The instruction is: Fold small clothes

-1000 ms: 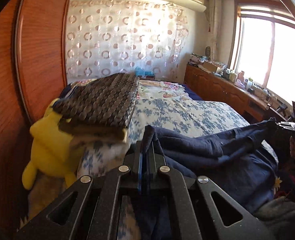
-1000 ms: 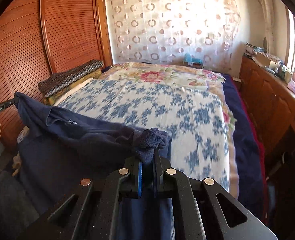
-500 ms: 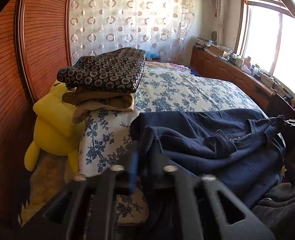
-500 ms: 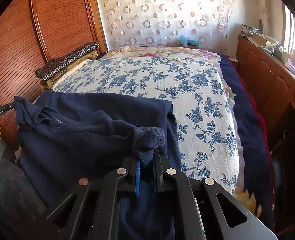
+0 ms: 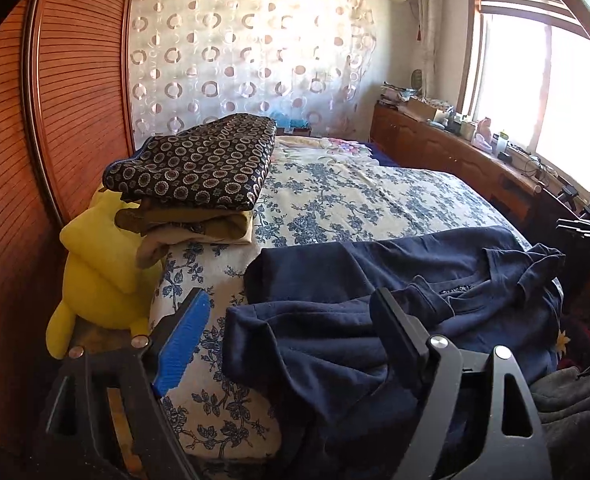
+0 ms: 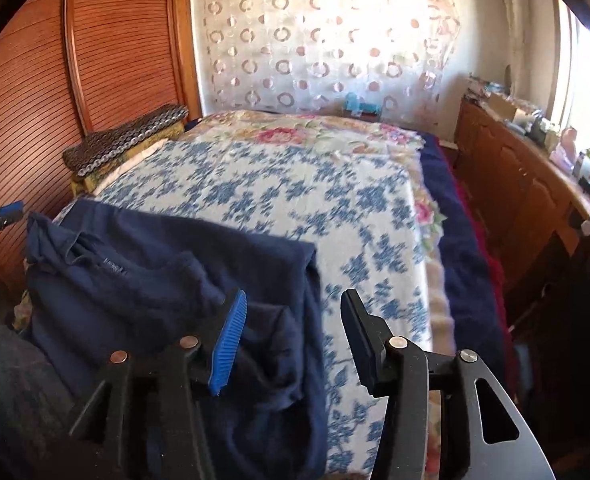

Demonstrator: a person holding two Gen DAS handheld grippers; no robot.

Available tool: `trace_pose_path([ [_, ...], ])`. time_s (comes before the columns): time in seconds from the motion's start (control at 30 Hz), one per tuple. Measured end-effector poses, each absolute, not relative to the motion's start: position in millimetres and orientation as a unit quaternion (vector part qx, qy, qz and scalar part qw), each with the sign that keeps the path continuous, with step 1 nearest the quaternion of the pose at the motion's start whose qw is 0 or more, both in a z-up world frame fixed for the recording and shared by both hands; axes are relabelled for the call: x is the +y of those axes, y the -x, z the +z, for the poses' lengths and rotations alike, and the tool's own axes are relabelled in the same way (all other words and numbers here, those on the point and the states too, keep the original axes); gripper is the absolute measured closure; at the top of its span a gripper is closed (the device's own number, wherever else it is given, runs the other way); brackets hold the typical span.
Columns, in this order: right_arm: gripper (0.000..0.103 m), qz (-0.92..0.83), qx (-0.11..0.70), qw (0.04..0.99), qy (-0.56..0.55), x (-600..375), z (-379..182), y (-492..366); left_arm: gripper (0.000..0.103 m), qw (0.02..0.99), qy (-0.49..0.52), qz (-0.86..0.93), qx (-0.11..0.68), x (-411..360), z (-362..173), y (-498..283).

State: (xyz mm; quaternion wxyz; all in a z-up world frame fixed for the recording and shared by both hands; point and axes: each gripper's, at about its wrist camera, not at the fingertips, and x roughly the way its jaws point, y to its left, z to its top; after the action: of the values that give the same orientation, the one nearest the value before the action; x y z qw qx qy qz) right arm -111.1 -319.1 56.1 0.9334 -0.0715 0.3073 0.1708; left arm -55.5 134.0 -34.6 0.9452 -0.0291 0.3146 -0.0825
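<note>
Both grippers are hovering with jaws spread over a dark navy cotton T-shirt on the bed.

The left gripper (image 5: 291, 320) is holding its jaws wide apart, gripping nothing; the dark navy cotton T-shirt (image 5: 395, 300) is lying crumpled between and beyond them on the blue-and-white floral bedspread (image 5: 355, 204). The right gripper (image 6: 293, 322) is also showing its jaws spread and empty, with the T-shirt (image 6: 167, 280) lying under its left jaw and out to the left, the bedspread (image 6: 295, 192) stretching ahead. Left of and beyond the left jaws, a stack of folded patterned blankets (image 5: 199, 164) is sitting beside a yellow plush toy (image 5: 99, 264).
</note>
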Motion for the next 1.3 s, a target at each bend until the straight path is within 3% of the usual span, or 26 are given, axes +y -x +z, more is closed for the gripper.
trace_pose_path([
  [0.27, 0.051, 0.174, 0.302, 0.935, 0.068, -306, 48, 84, 0.02, 0.945, 0.028, -0.079, 0.317, 130, -39, 53],
  [0.83, 0.056, 0.179, 0.387, 0.905, 0.013, -291, -10, -20, 0.02, 0.941, 0.024, -0.084, 0.326, 126, -37, 27],
  [1.07, 0.091, 0.199, 0.375, 0.905, 0.016, -287, -13, -14, 0.02, 0.942, 0.013, -0.101, 0.32, 126, -21, -15],
  [1.3, 0.1, 0.178, 0.316, 0.93, -0.057, -321, 12, 6, 0.02, 0.935, 0.001, -0.093, 0.341, 119, -36, -42],
])
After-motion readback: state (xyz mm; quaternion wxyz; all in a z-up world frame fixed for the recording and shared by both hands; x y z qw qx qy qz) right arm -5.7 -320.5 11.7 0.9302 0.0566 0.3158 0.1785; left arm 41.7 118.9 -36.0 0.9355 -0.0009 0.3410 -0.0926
